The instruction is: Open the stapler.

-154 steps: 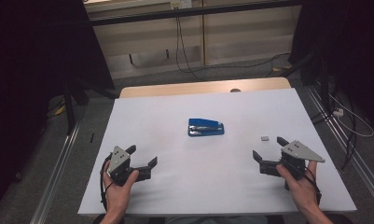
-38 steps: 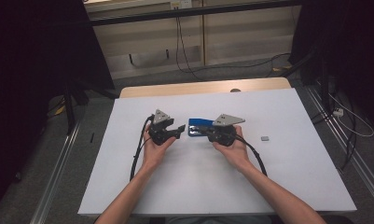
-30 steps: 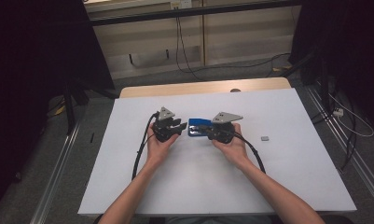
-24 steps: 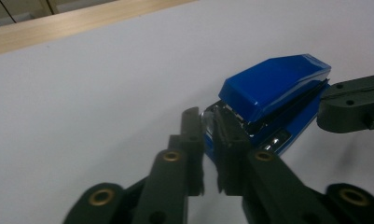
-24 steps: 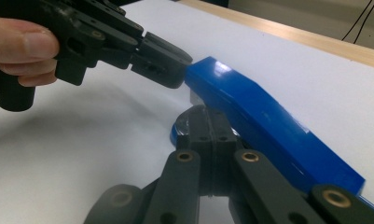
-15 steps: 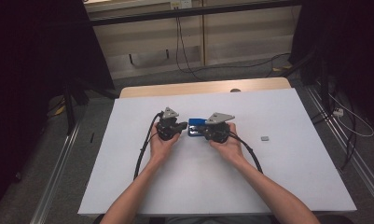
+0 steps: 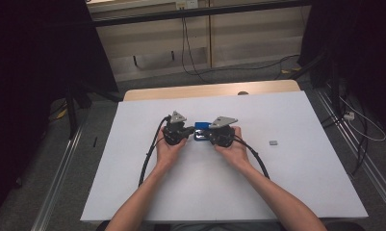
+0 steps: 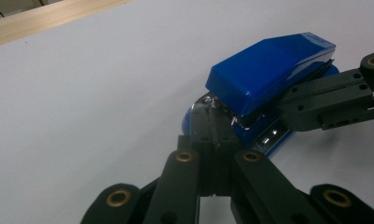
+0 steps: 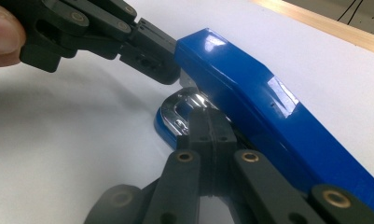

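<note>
White table (image 7: pixel 133 192): stapler (image 8: pixel 268 70) btwn both closed fingers (image 8: pixel 212 135).

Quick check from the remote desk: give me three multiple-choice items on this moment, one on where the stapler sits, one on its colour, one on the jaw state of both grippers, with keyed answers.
1. Where is the stapler?
A. between the two grippers
B. at the table's right edge
C. on the floor

2. What colour is its top?
A. red
B. blue
C. green

3. How do the jaws of the left gripper and right gripper stand?
A. both wide open
B. one open, one shut
C. both shut

Answers: 1 A, the high view shows it between the hands; 2 B, both gripper views show blue; 3 C, each pair of jaws meets.
</note>
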Tool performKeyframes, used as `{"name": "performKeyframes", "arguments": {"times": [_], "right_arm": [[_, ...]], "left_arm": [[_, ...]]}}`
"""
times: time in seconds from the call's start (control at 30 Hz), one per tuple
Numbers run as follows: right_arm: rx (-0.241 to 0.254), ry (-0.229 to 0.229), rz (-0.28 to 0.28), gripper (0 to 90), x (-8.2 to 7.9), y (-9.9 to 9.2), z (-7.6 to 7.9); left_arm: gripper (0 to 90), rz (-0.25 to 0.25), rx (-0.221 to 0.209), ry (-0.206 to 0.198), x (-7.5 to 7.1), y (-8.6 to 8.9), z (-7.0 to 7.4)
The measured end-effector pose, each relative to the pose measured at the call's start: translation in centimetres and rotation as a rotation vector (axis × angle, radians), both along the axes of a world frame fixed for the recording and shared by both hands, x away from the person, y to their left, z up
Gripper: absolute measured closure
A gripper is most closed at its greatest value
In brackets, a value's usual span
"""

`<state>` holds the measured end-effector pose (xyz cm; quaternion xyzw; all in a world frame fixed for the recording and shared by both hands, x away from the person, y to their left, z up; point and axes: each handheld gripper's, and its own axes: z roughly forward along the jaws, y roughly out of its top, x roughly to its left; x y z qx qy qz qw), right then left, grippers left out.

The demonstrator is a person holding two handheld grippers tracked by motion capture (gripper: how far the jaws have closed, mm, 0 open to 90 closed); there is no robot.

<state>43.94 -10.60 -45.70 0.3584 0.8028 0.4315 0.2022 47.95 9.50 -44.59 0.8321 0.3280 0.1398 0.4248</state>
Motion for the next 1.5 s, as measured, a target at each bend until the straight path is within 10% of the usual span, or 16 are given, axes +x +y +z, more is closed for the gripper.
{"name": "performKeyframes", "arguments": {"times": [1.5], "right_arm": [[-0.005,-0.003,-0.013,90.0,0.0,0.0,0.0]], "left_arm": [[90.0,-0.005,-0.067,-0.017,-0.2,-0.1,1.2]]}}
